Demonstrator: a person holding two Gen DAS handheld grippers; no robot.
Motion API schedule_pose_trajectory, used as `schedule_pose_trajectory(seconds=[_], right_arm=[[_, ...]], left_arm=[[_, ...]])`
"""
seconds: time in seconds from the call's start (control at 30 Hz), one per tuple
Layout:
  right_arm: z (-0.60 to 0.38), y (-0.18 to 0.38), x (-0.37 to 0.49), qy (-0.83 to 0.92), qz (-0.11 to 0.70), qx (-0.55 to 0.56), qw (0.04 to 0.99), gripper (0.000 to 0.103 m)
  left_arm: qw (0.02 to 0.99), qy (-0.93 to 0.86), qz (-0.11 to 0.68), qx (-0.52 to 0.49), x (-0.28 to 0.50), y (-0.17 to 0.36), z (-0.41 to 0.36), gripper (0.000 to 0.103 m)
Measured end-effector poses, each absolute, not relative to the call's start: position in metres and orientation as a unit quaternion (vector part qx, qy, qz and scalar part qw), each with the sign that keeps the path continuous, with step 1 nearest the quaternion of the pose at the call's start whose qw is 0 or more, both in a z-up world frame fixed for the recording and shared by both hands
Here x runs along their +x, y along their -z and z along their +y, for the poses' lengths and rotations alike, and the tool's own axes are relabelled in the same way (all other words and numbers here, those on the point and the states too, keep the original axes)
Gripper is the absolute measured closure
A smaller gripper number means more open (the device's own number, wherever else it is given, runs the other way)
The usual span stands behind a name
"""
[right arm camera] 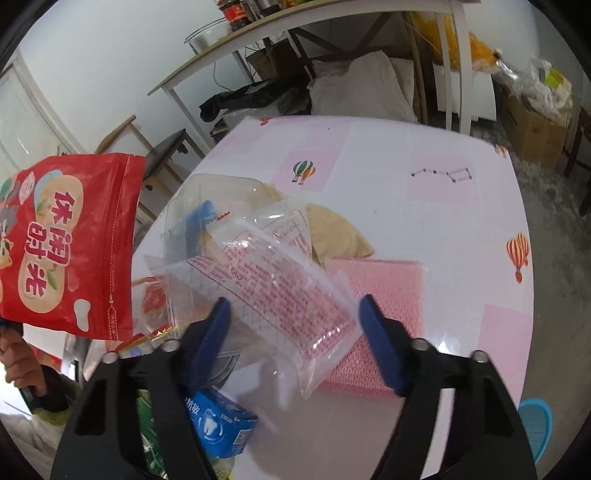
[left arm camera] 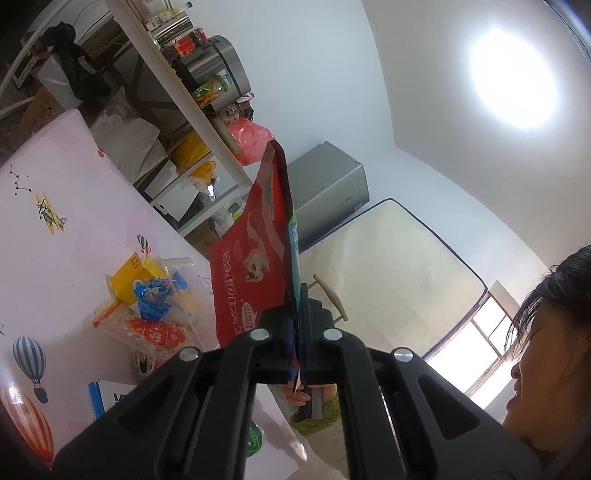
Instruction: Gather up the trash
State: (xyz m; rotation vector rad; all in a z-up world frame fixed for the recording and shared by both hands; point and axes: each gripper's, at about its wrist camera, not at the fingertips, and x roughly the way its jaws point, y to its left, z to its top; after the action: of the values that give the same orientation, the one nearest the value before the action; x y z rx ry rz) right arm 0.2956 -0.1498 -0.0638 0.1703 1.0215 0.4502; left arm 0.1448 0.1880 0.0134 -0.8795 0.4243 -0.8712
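Right wrist view: one right gripper (right arm camera: 293, 332) half-open around one clear wrapper (right arm camera: 280, 280), one red bag (right arm camera: 70, 243) beside.

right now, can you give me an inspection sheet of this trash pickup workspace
surface: pink balloon-print tablecloth on the table
job's things: red printed snack bag held up; clear plastic wrapper with red print on the table
clutter: clear plastic container, blue toothpaste box, pink textured mat, yellow cardboard box
grippers: left gripper shut on the red bag; right gripper open, wrapper between its fingers, pads not pressing
cables: nothing seen
surroundings: white shelf table of jars, cardboard boxes, a person's face at the edge
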Motion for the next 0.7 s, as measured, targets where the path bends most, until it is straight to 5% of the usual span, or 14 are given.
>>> schedule_pose_trajectory(seconds=[0.4, 0.7], right_arm=[[-0.165, 0.071, 0.289, -0.196, 0.485, 0.108, 0.845, 0.092], [-0.186, 0.061, 0.278, -0.181, 0.464, 0.135, 0.857, 0.099]], left_arm=[[0.808, 0.400, 0.186, -0.391, 0.134, -0.031, 0.185, 0.103], [0.816, 0.398, 0.184, -0.378, 0.130, -0.040, 0.175, 0.103]])
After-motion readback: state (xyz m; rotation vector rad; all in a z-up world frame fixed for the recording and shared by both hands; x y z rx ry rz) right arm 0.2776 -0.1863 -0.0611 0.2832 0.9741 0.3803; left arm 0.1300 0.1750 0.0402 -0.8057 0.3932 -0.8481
